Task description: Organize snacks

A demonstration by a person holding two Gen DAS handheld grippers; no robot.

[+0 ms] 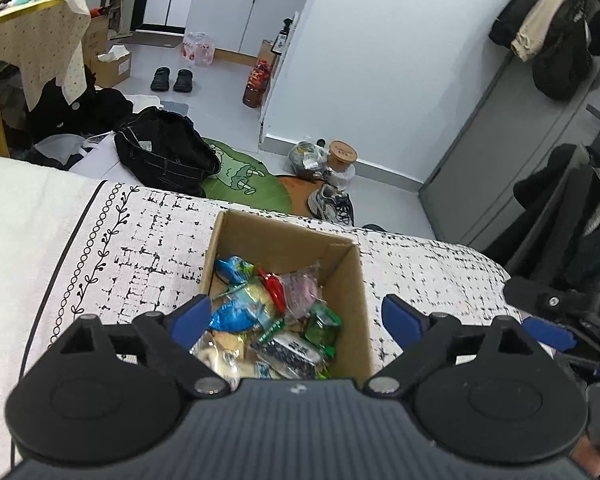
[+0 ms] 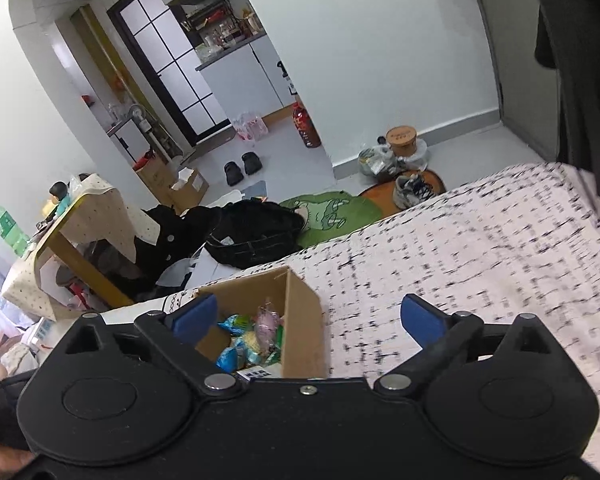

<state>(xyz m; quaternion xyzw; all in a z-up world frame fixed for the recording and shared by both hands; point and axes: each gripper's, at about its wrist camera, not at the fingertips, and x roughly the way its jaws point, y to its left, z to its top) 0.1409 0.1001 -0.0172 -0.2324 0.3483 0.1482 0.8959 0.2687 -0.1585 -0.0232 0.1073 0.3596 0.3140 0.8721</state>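
Observation:
An open cardboard box [image 1: 344,276] stands on a bed with a white, black-flecked cover [image 1: 148,248]. It holds several wrapped snacks [image 1: 268,320] in blue, green, red and pink wrappers. My left gripper [image 1: 296,314] is open and empty, hovering over the box's near side. In the right wrist view the box [image 2: 302,312] sits low left with snacks [image 2: 256,340] inside. My right gripper [image 2: 310,320] is open and empty above the box's right wall and the bed cover [image 2: 480,248]. The other gripper's blue tip [image 1: 548,332] shows at the right in the left wrist view.
Beyond the bed's far edge lie a black bag [image 1: 164,152], a green mat [image 1: 244,184], sneakers [image 1: 330,204] and a brown tub [image 1: 342,156] on the floor. A cloth-covered table [image 2: 72,232] stands left. Dark clothes [image 1: 572,216] hang at right.

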